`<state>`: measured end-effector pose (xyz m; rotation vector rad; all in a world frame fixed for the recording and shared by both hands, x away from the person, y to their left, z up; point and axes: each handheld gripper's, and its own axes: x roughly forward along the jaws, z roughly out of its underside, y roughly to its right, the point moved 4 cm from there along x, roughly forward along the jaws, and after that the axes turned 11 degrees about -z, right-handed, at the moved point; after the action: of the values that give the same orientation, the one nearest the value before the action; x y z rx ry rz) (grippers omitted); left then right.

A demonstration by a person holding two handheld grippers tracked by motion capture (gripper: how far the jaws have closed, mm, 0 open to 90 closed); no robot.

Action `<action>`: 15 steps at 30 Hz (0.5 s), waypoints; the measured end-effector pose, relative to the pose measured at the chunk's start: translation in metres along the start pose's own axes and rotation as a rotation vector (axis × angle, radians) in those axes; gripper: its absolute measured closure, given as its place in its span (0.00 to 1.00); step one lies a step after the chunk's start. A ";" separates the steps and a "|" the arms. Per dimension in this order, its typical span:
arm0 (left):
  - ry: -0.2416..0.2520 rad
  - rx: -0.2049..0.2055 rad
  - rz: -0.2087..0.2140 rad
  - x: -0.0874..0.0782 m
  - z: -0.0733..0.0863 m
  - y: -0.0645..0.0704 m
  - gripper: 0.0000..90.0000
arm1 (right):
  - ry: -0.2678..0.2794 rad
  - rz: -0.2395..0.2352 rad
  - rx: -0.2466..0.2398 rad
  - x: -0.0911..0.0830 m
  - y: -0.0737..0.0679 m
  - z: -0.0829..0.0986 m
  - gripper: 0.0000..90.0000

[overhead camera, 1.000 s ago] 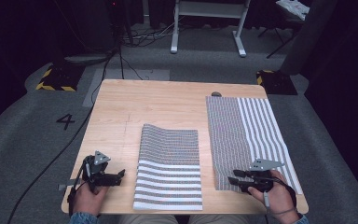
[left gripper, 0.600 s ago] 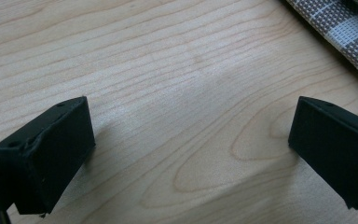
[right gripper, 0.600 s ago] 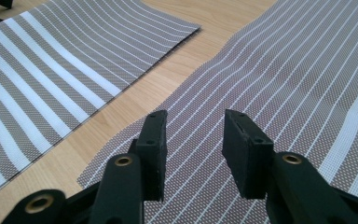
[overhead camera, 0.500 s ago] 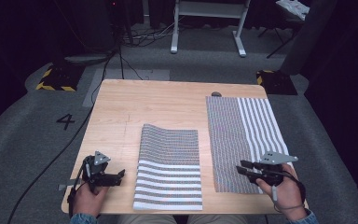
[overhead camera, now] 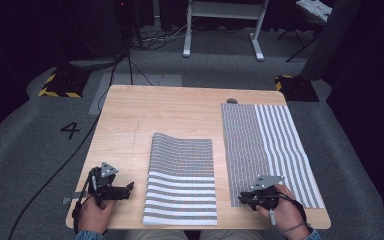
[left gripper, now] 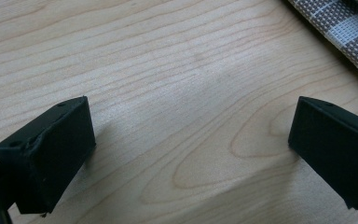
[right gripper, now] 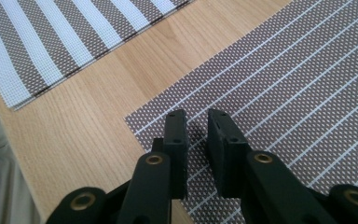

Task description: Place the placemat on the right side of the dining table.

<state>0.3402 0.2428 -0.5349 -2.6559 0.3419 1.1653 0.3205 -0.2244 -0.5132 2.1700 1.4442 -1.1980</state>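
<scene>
The right gripper (right gripper: 196,116) hovers over the near left corner of the flat mat (right gripper: 279,88), jaws nearly together, gripping nothing. The left gripper (left gripper: 191,140), jaws wide apart, sits over bare table (left gripper: 168,70) beside the folded mat (overhead camera: 182,180).

Dim room, grey carpet floor (overhead camera: 40,150).
White frame legs (overhead camera: 222,25), cables (overhead camera: 155,37), hazard-striped blocks (overhead camera: 60,82), possibly weights.

A grey-brown woven placemat (overhead camera: 270,150) with thin white lines on its left half and broad white stripes on its right lies flat along the table's right side. A second striped placemat (overhead camera: 182,177), folded over on itself, lies at the table's front centre.
</scene>
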 end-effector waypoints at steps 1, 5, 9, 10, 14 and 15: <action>0.000 0.000 0.000 0.000 0.000 0.000 0.00 | 0.000 0.000 0.000 0.000 0.000 0.000 0.86; 0.000 0.000 0.000 0.000 0.000 0.000 0.01 | 0.057 -0.021 -0.016 -0.005 -0.004 -0.009 0.83; 0.000 0.001 -0.001 0.000 0.000 0.000 0.00 | 0.182 -0.055 -0.058 -0.010 -0.023 -0.036 0.63; 0.000 0.001 -0.001 0.000 0.000 0.000 0.00 | 0.206 -0.066 -0.067 -0.011 -0.028 -0.042 0.58; 0.000 0.000 -0.002 0.000 0.000 0.000 0.00 | 0.272 -0.088 -0.111 -0.011 -0.043 -0.062 0.45; 0.000 0.001 -0.001 0.000 0.000 0.000 0.00 | 0.309 -0.109 -0.128 -0.009 -0.051 -0.073 0.42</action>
<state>0.3399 0.2428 -0.5349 -2.6546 0.3416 1.1648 0.3104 -0.1608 -0.4503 2.2864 1.7290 -0.8003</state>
